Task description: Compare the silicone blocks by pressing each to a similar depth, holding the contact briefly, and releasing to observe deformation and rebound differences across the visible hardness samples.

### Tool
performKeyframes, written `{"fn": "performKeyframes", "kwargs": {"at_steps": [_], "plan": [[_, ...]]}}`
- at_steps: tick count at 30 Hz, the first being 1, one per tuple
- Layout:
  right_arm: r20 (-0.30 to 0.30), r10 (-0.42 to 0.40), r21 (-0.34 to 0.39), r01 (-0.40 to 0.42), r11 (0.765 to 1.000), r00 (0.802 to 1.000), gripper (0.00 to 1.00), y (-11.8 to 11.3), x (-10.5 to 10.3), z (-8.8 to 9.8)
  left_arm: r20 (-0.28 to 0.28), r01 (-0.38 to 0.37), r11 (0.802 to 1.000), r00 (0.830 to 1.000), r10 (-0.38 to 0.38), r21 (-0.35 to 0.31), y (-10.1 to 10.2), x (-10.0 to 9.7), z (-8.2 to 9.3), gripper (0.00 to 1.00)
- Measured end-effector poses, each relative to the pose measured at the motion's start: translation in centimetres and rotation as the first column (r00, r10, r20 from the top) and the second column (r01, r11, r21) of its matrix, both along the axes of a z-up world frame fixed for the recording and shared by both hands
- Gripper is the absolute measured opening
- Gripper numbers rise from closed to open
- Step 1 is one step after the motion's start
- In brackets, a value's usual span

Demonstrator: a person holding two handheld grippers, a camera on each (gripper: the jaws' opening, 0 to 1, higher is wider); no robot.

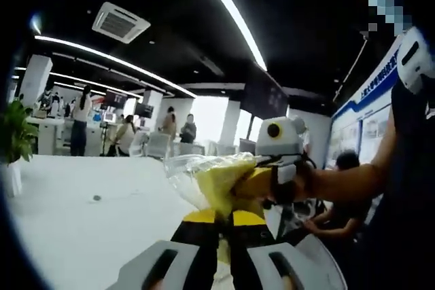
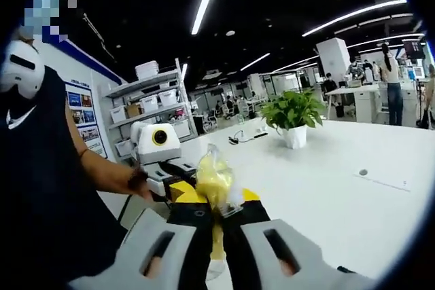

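Both your grippers — left gripper (image 1: 224,225) and right gripper (image 2: 216,225) — clench one clear bag (image 1: 204,181); pulling apart could tear it.

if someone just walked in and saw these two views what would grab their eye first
The crumpled clear bag with yellow contents, pinched between the two grippers and held up above the white table. In the right gripper view the right gripper grips its lower end while the left gripper grips it from the left. Further back on the table stands a potted plant.
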State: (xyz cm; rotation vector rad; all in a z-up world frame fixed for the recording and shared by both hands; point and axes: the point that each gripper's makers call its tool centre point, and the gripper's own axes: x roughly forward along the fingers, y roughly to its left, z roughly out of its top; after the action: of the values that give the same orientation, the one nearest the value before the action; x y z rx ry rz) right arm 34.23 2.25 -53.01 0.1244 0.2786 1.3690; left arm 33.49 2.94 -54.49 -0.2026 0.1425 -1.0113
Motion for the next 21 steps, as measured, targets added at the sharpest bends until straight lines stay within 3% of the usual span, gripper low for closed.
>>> {"fn": "performKeyframes", "kwargs": {"at_steps": [13,21], "plan": [[-0.016,0.001,0.022,-0.001,1.0,1.0,0.0,0.16,-0.42,-0.69,-0.047,0.013,1.0,0.999,-0.012,0.014,0.17,-0.27,-0.8,0.03],[0.01,0.006,0.01,-0.006,1.0,1.0,0.0,0.4,-0.8,-0.73,-0.048,0.011,1.0,0.999,-0.011,0.012,0.25,-0.43,-0.79,0.04]]}}
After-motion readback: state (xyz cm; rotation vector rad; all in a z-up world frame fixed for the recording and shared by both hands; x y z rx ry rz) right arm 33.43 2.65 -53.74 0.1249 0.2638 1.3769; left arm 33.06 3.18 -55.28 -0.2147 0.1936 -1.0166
